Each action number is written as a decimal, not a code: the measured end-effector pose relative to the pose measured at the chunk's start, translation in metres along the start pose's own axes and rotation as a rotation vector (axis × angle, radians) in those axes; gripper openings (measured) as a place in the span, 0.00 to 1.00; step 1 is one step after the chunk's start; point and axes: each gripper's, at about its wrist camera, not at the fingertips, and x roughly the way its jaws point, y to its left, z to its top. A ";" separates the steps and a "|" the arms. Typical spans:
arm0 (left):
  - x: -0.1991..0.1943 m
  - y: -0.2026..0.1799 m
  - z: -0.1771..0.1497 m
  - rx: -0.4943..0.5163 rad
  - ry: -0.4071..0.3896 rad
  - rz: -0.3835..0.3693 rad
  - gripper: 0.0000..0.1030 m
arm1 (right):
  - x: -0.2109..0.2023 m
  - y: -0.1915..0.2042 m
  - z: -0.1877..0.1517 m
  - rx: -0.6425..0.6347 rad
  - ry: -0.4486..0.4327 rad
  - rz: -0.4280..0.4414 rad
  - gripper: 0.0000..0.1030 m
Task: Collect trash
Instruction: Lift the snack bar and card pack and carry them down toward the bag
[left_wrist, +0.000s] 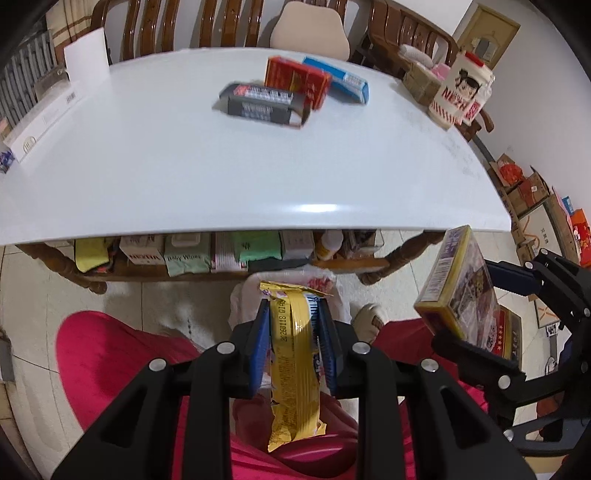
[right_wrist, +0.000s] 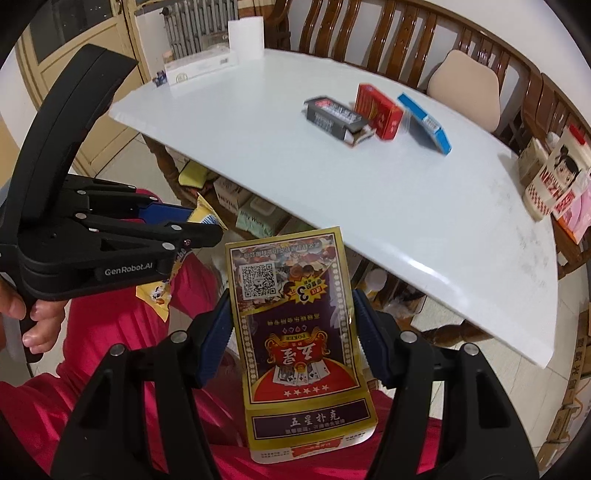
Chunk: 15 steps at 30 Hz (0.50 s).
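Note:
My left gripper (left_wrist: 291, 314) is shut on a yellow snack wrapper (left_wrist: 293, 354), held below the near edge of the white table (left_wrist: 147, 177), over a white plastic bag (left_wrist: 317, 286) on the floor. My right gripper (right_wrist: 291, 299) is shut on a gold and purple poker card box (right_wrist: 295, 332); that box also shows at the right of the left wrist view (left_wrist: 460, 291). On the table lie a black box (left_wrist: 264, 103), a red box (left_wrist: 297, 81) and a blue box (left_wrist: 338, 79), close together. The left gripper (right_wrist: 207, 227) appears in the right wrist view, with the wrapper (right_wrist: 205, 216).
A cartoon-printed cup (left_wrist: 461, 88) and a brown carton (left_wrist: 419, 83) stand at the table's right edge; a long white box (left_wrist: 44, 118) lies at its left. Wooden chairs (left_wrist: 221, 26) line the far side. A shelf under the table (left_wrist: 221, 251) holds wipes packs. Cartons (left_wrist: 528, 192) are stacked at right.

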 end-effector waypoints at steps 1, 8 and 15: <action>0.005 -0.001 -0.003 0.002 0.007 0.008 0.24 | 0.004 0.001 -0.004 0.006 0.005 0.006 0.60; 0.035 -0.002 -0.019 0.003 0.059 0.029 0.24 | 0.033 0.004 -0.023 0.040 0.035 0.026 0.60; 0.068 -0.001 -0.026 0.009 0.110 0.056 0.24 | 0.065 0.001 -0.035 0.056 0.069 0.019 0.60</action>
